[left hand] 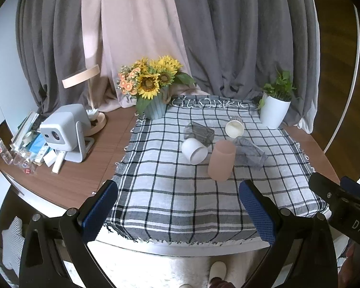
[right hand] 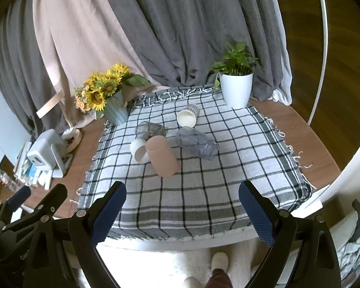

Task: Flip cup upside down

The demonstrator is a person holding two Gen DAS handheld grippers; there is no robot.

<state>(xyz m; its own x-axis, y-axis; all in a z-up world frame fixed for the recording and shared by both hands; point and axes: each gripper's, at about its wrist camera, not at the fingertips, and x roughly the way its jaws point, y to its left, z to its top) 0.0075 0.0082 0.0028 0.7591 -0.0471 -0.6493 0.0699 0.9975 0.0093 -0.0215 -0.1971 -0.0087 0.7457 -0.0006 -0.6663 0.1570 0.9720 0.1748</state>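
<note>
- I judge I'm at the approach step: my left gripper (left hand: 177,204) and right gripper (right hand: 182,206) both hang over the near table edge, fingers spread wide, holding nothing.
- Five cups cluster mid-way up the checked cloth (left hand: 170,192); the pink cup (left hand: 222,159) seems to stand mouth-down already, while the white cup (left hand: 194,150), paper cup (left hand: 234,126) and two grey glass cups lie on their sides.
- Next I'd reach forward, close on one toppled cup, and turn it.
- Writing: "DAS" on the right gripper's body, seen from the left wrist; nothing else legible.
</note>
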